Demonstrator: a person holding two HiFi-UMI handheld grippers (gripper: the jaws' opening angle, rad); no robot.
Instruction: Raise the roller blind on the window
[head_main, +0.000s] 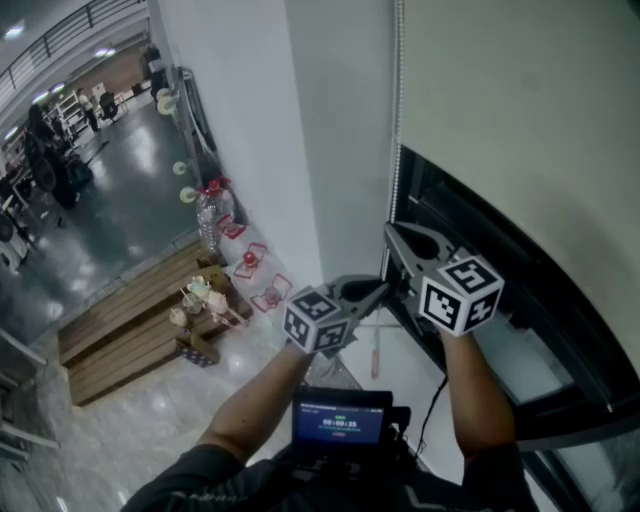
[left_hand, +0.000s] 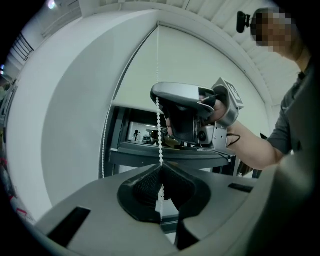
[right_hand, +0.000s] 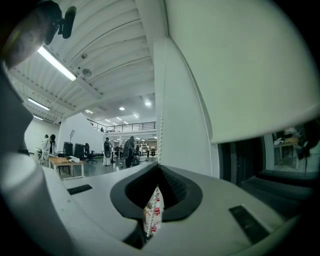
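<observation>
Two grips are on the bead chain (left_hand: 159, 131) beside the part-lowered roller blind (head_main: 520, 120): my left hand-held gripper (left_hand: 161, 169) clenched on it low, my right hand-held gripper (right_hand: 159, 169) clenched on it above. I judge the chain light, limp and slippery, so each grip should bite across the beads.

Location: I am working in a large open-plan office or lab hall. Evidence:
- glossy grey floor (head_main: 130, 215)
- pale wooden desk (right_hand: 67, 164) with black swivel chairs (right_hand: 80, 150) beside it
- standing people (right_hand: 106, 149) in groups
- long ceiling strip light (right_hand: 57, 62)
- black-railed upper gallery (right_hand: 127, 127)
- stacked brown wooden boards (head_main: 125, 335) on the floor
</observation>
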